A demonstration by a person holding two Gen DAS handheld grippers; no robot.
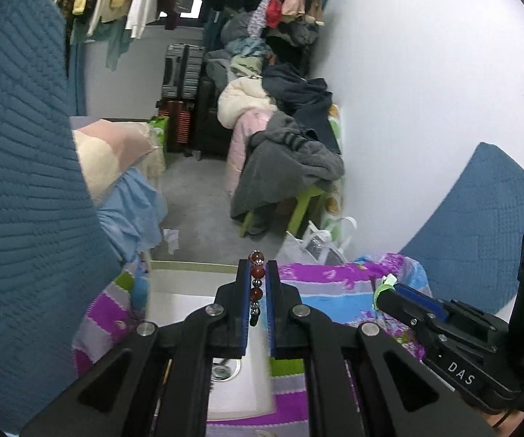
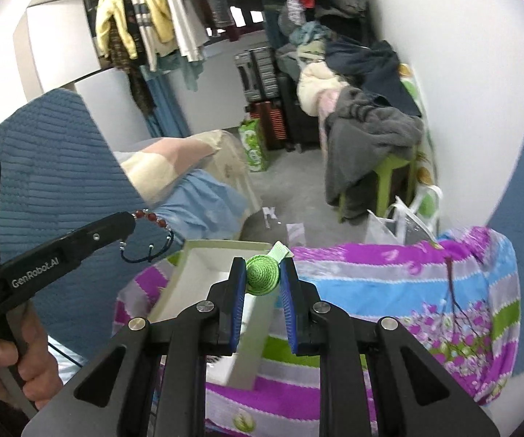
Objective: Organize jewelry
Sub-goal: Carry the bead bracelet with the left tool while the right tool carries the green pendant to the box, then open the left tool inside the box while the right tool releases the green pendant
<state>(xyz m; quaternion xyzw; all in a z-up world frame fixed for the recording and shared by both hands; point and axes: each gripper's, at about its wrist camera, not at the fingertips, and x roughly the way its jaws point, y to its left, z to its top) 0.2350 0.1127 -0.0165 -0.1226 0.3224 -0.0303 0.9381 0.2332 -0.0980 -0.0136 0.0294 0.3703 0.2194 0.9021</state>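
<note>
Left wrist view: my left gripper pinches a red bead bracelet above the white box; my right gripper clamps a green woven ornament (neither yet stowed).

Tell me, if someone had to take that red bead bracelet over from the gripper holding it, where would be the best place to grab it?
Probably the dark cord loop of the bead bracelet, approached from below. It dangles free under the left gripper, while the beads nearest the fingers are pinched and covered.
</note>
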